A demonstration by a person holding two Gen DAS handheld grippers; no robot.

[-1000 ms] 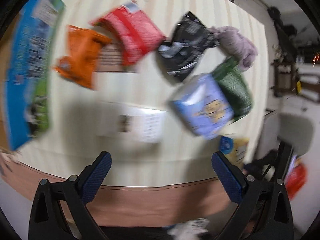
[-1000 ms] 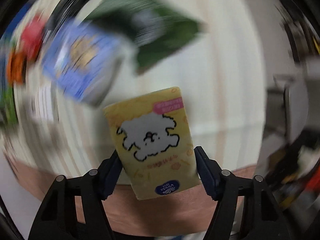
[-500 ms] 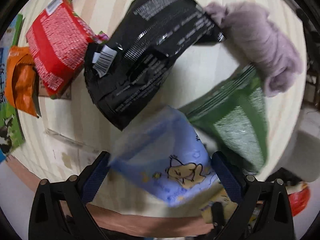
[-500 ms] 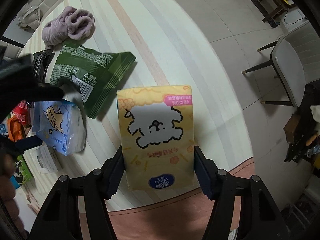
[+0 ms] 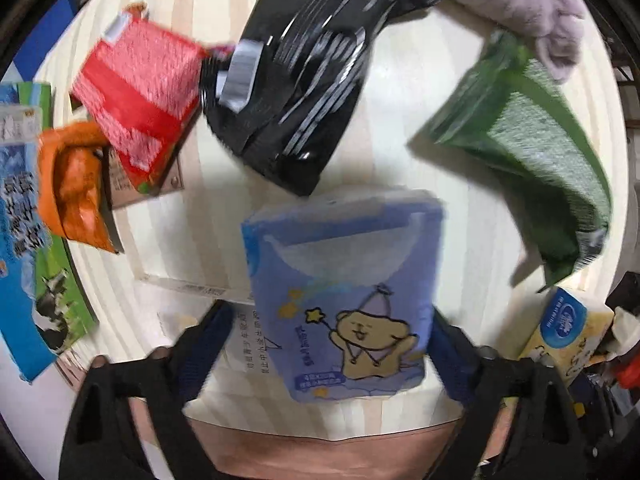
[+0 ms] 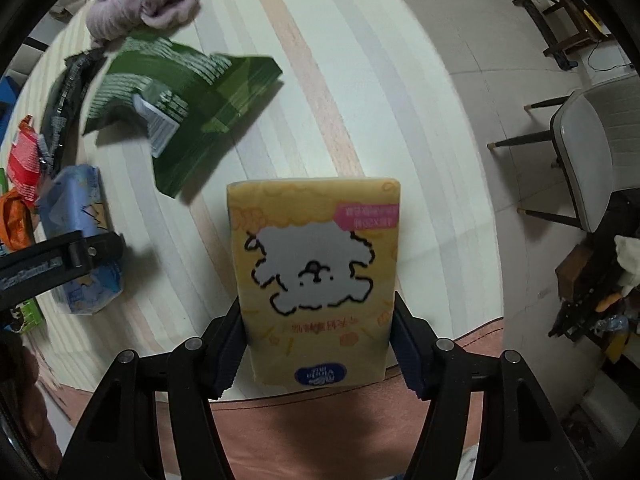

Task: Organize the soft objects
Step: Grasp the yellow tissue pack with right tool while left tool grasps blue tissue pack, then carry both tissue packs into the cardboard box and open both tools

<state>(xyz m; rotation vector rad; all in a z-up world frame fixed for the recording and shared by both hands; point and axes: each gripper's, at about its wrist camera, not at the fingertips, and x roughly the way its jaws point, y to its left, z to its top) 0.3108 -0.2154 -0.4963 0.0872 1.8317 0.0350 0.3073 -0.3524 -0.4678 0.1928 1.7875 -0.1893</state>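
The right gripper [image 6: 318, 344] clenches the yellow tissue pack [image 6: 316, 280] at frame centre. The left gripper [image 5: 332, 356] has just been closing around the blue tissue pack [image 5: 344, 300], low on the counter [image 5: 404, 128]; contact is unclear. Snack bags lie scattered, so sorting seems early.

Table [image 6: 320, 80]: round-edged top covered in a pale cloth with lengthwise cream, grey and pinkish stripes; a brown-pink band runs along its near edge. Floor [image 6: 472, 20]: large light-grey tiles with thin dark joints, evenly lit. Chair [image 6: 584, 152]: pale padded seat on thin dark legs with light tips, beyond the table's right edge. Dark wooden stand [image 6: 560, 12]: far right corner, cables beside it. Cluttered dark rack [image 6: 592, 296]: right edge, contents unclear.
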